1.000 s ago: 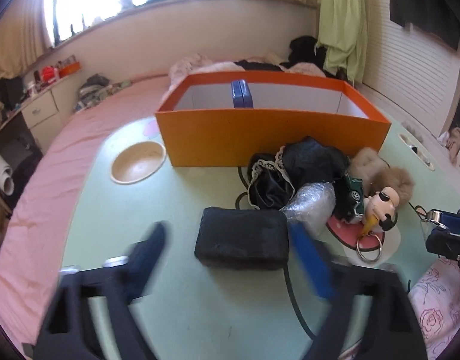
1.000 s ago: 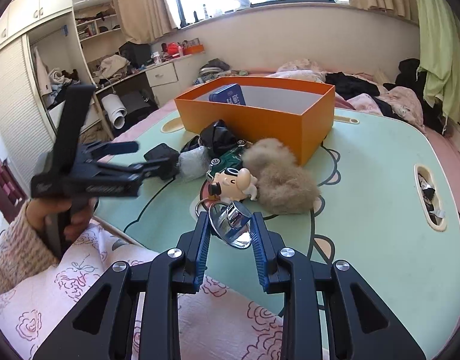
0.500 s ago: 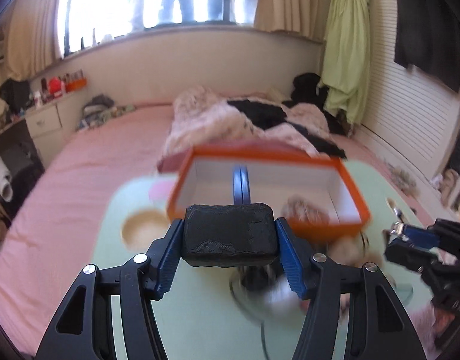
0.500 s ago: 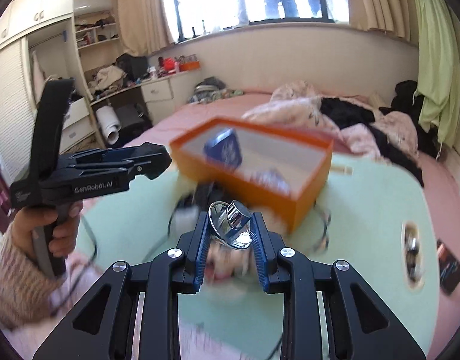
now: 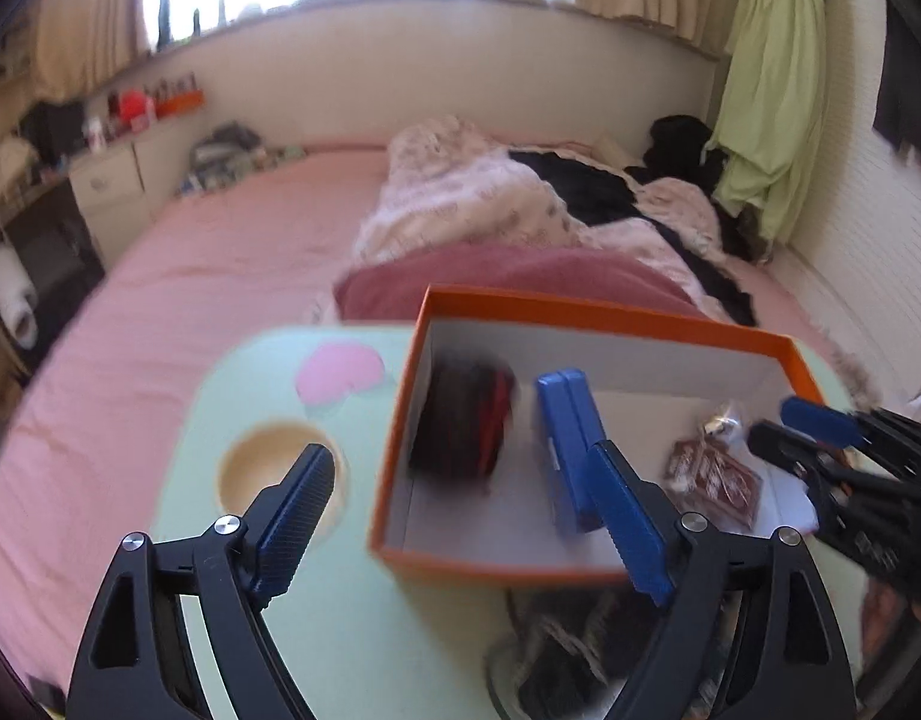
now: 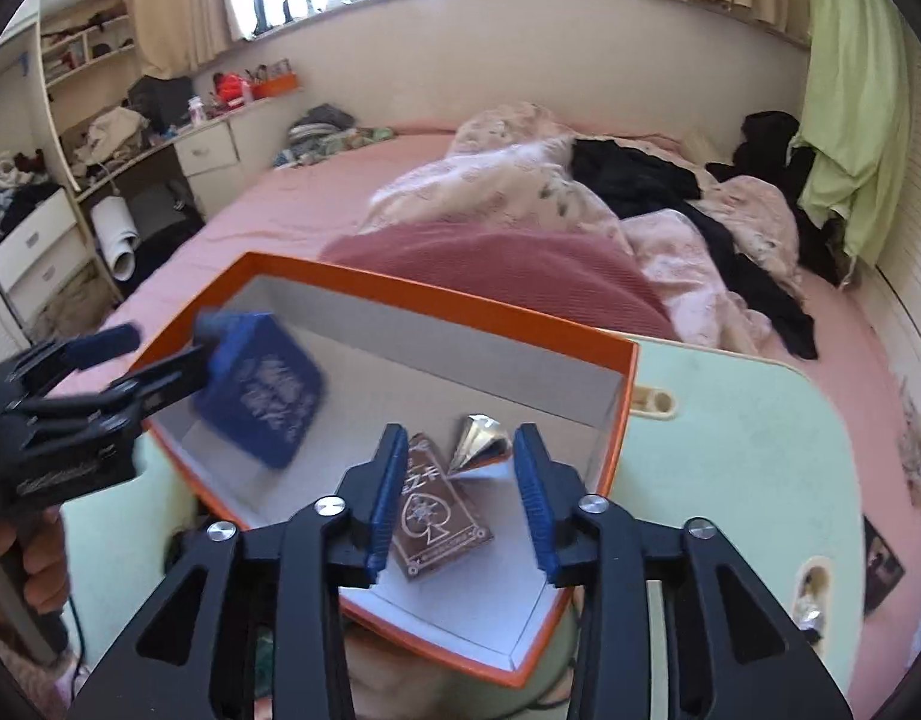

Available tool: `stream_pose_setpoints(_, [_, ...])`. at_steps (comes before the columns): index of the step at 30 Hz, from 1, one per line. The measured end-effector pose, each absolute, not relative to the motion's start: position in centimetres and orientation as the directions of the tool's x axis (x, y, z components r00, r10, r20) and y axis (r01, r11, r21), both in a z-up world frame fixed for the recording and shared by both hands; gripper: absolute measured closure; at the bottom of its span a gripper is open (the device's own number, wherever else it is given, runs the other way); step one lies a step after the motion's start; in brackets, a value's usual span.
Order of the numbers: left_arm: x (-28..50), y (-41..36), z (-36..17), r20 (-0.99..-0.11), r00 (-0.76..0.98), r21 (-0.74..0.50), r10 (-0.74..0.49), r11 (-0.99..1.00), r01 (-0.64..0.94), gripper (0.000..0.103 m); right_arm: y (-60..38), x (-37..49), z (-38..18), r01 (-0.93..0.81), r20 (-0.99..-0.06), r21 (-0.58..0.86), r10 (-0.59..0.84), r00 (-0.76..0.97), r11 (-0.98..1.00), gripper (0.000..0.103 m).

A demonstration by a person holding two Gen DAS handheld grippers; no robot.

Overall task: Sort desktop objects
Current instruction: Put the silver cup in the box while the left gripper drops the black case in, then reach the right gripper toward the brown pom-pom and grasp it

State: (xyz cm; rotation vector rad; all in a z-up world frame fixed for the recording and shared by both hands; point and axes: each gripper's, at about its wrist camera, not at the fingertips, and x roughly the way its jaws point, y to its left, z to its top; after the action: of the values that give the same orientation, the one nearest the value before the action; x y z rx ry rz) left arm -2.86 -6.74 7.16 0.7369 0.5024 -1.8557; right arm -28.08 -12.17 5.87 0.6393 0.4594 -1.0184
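Holding pouch, blue case, cards, metal piece — orange box [image 6: 616,420] | both tools opening, nothing pinched

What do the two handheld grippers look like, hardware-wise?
Both match: the left gripper and right gripper have black skeletal frames with triangular cutouts, silver pivot bolts and blue ribbed finger pads. White lettering, too blurred to read, marks the left gripper's body.

Pale green tabletop [image 5: 352,618] is set over a pink bed [image 5: 178,300]. Orange box [image 5: 604,309] is seated on it, centre to 2 o'clock in the left wrist view. A pink patch [image 5: 339,373] and a round tan recess [image 5: 262,471] are seen at 9 o'clock of the box. Dark clutter [image 5: 556,654], blurred, is piled at its 6 o'clock. Quilt [image 5: 460,204] and dark clothes [image 5: 598,192] are heaped on the bed at 12 o'clock.
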Motion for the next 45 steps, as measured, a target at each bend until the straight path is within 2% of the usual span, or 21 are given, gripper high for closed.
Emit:
stream_pose_setpoints(4, [-3.0,-4.5,6.6,-0.683,-0.3,0.014,-0.666,-0.422,0.906,0.018,-11.8,-29.7,5.9,0.899,-0.646,0.265,-0.628,0.433,0.348,0.059])
stream_pose_setpoints(6, [-2.7,-3.4,7.5,-0.625,-0.3,0.032,-0.721,-0.408,0.913,0.018,-11.9,-30.6,6.0,0.892,-0.637,0.311,-0.624,0.452,0.328,0.059])
stream_pose_setpoints(9, [-1.3,-1.3,9.2,-0.526,-0.322,0.021,-0.787,-0.39,0.92,0.018,-10.2,-32.2,7.3,0.857,-0.549,0.395,-0.663,0.509,0.331,0.059])
stream_pose_setpoints(11, [0.0,0.3,9.9,-0.51,-0.35,-0.004,-0.786,-0.404,0.915,0.018,-7.6,-33.3,8.5,0.828,-0.465,0.429,-0.698,0.544,0.36,0.059])
stream_pose_setpoints(14, [1.7,3.1,9.2,-0.534,-0.386,-0.032,-0.752,-0.439,0.898,0.015,-3.4,-33.8,9.4,0.825,-0.436,0.408,-0.71,0.553,0.391,0.059])
stream_pose_setpoints(15, [2.1,3.8,8.5,-0.554,-0.397,-0.035,-0.732,-0.456,0.889,0.013,-2.4,-33.8,9.3,0.827,-0.446,0.397,-0.704,0.553,0.397,0.058])
stream_pose_setpoints(17, [2.5,5.2,6.8,-0.595,-0.404,-0.038,-0.695,-0.477,0.878,0.012,0.0,-33.9,8.2,0.828,-0.476,0.38,-0.68,0.557,0.413,0.047])
stream_pose_setpoints(18, [2.7,5.7,5.8,-0.612,-0.405,-0.041,-0.68,-0.484,0.874,0.012,0.8,-34.0,7.5,0.833,-0.486,0.373,-0.679,0.55,0.408,0.045])
stream_pose_setpoints(23, [2.7,6.0,0.9,-0.697,-0.334,0.004,-0.635,-0.469,0.883,0.012,3.5,-32.7,3.0,0.871,-0.574,0.291,-0.656,0.491,0.397,0.043])
stream_pose_setpoints(24, [2.3,6.0,0.3,-0.701,-0.291,0.055,-0.651,-0.457,0.888,0.004,3.3,-32.6,2.2,0.88,-0.585,0.28,-0.658,0.474,0.384,0.043])
stream_pose_setpoints(25, [2.1,6.0,0.0,-0.693,-0.253,0.104,-0.675,-0.44,0.892,0.0,3.1,-32.2,1.5,0.883,-0.604,0.268,-0.648,0.465,0.384,0.043])
stream_pose_setpoints(26, [2.3,5.9,-0.1,-0.694,-0.258,0.092,-0.672,-0.439,0.894,0.0,2.8,-31.7,0.6,0.888,-0.631,0.263,-0.63,0.454,0.377,0.041])
stream_pose_setpoints(27, [2.5,5.8,-0.1,-0.696,-0.27,0.075,-0.666,-0.44,0.895,0.0,2.7,-31.4,0.3,0.899,-0.624,0.235,-0.652,0.431,0.369,0.038])
stream_pose_setpoints(28, [2.6,5.8,-0.1,-0.694,-0.265,0.078,-0.669,-0.436,0.897,0.0,2.8,-31.3,0.0,0.907,-0.636,0.218,-0.652,0.413,0.361,0.026])
stream_pose_setpoints(29, [2.6,5.8,-0.1,-0.695,-0.265,0.076,-0.669,-0.435,0.897,0.0,2.6,-31.1,-0.1,0.91,-0.641,0.208,-0.652,0.404,0.359,0.022])
stream_pose_setpoints(38, [2.6,5.8,-0.4,-0.693,-0.265,0.077,-0.67,-0.435,0.897,0.0,2.3,-31.4,-0.4,0.918,-0.639,0.202,-0.664,0.389,0.342,0.018])
stream_pose_setpoints(45, [2.3,5.4,-0.1,-0.687,-0.271,0.074,-0.674,-0.436,0.897,0.0,2.4,-32.6,0.8,0.882,-0.557,0.316,-0.684,0.47,0.349,0.018])
